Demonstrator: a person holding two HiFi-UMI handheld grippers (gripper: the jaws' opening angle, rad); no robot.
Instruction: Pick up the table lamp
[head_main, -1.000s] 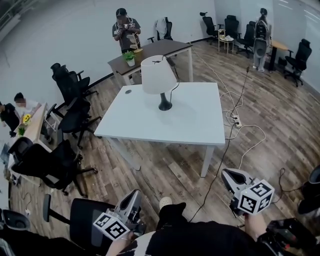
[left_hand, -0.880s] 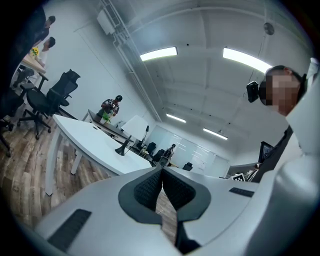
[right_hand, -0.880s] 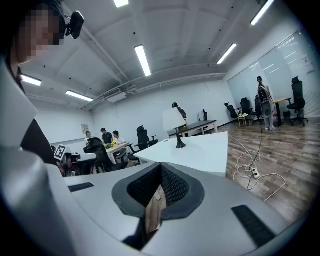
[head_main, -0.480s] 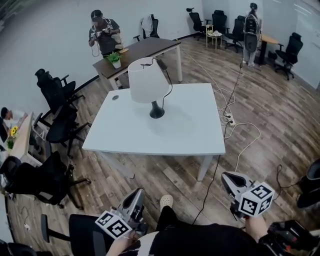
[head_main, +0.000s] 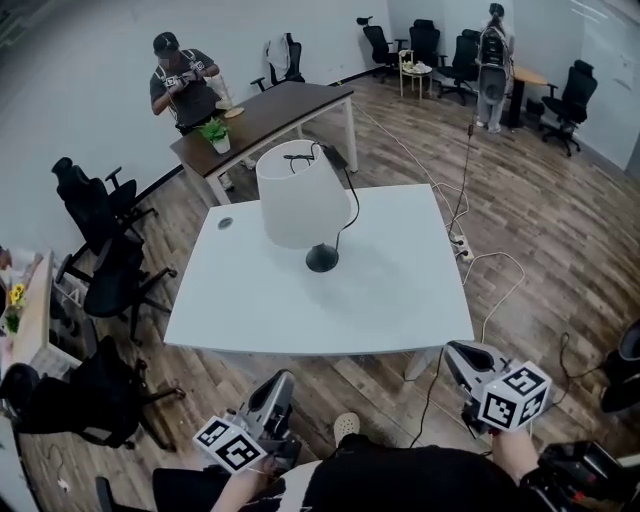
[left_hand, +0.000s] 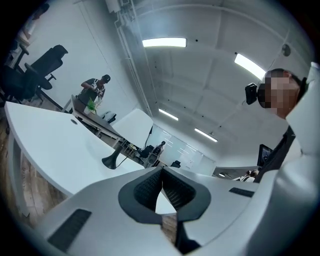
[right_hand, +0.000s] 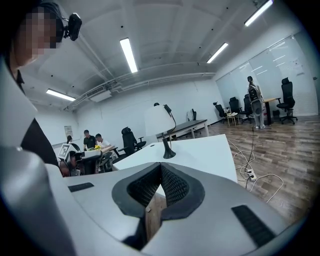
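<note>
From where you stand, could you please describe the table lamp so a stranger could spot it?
Find the big white table in mid-room. The table lamp stands on it, the only tall thing there: white shade, black base.

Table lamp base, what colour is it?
Black base, under a white shade; clearest in the head view.
</note>
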